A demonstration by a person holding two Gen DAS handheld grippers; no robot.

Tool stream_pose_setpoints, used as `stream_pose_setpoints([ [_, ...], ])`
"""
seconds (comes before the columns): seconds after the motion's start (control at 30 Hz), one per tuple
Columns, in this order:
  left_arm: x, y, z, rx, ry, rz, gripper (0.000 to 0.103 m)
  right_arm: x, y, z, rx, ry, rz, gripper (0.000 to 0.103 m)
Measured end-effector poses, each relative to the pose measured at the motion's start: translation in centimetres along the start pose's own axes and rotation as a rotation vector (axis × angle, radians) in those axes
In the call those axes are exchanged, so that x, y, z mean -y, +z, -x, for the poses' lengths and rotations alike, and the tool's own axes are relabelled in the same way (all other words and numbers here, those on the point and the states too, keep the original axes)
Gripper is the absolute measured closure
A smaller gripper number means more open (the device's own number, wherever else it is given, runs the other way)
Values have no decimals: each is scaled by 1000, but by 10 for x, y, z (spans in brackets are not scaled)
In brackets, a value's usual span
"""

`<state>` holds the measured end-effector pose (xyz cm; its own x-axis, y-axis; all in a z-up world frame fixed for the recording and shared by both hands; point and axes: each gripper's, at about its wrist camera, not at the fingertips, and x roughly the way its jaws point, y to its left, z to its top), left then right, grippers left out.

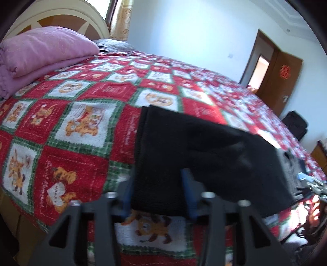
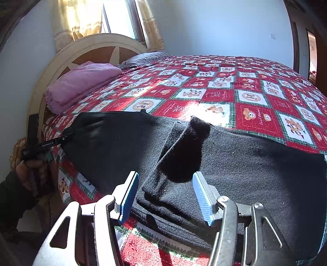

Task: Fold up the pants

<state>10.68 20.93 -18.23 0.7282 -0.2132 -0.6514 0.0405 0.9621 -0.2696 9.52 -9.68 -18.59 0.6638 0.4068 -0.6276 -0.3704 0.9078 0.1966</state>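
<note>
Right wrist view: red patchwork bedspread (image 2: 245,92), cream headboard (image 2: 98,44), curtained window (image 2: 118,18).

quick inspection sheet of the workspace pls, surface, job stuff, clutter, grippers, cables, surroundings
surface: bed under a red, white and green checked blanket with bear pictures
job's things: black pants lying across the near edge of the bed, a flap turned up near the middle
clutter: folded pink blanket and a grey striped pillow at the headboard end
grippers: left gripper has its blue pads either side of the pants edge, contact unclear; right gripper open above the pants, nothing pinched
cables: thin dark cord near the person's hand by the right gripper
surroundings: cream headboard, curtained window, brown door, dark bag on the floor
</note>
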Motion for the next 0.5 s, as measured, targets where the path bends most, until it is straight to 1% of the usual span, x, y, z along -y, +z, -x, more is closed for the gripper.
stream_pose_setpoints([
  [0.03, 2, 2, 4, 10, -13, 4, 77, 0, 0, 1, 5, -1, 1, 46],
  [0.13, 11, 7, 14, 40, -34, -28, 79, 2, 1, 3, 13, -6, -9, 46],
  [0.17, 11, 8, 16, 43, -42, -14, 79, 3, 1, 2, 12, -8, -14, 46],
  [0.23, 7, 11, 21, 55, -91, 38, 79, 5, 1, 2, 11, -13, -26, 46],
  [0.3, 8, 13, 25, 66, -109, 56, 79, 7, 3, 4, 19, -17, -34, 46],
  [0.37, 11, 17, 32, 95, -149, 70, 79, 8, 5, 9, 31, -20, -38, 46],
  [0.5, 32, 31, 52, 154, -189, 39, 79, 15, 9, 21, 56, -25, -60, 46],
])
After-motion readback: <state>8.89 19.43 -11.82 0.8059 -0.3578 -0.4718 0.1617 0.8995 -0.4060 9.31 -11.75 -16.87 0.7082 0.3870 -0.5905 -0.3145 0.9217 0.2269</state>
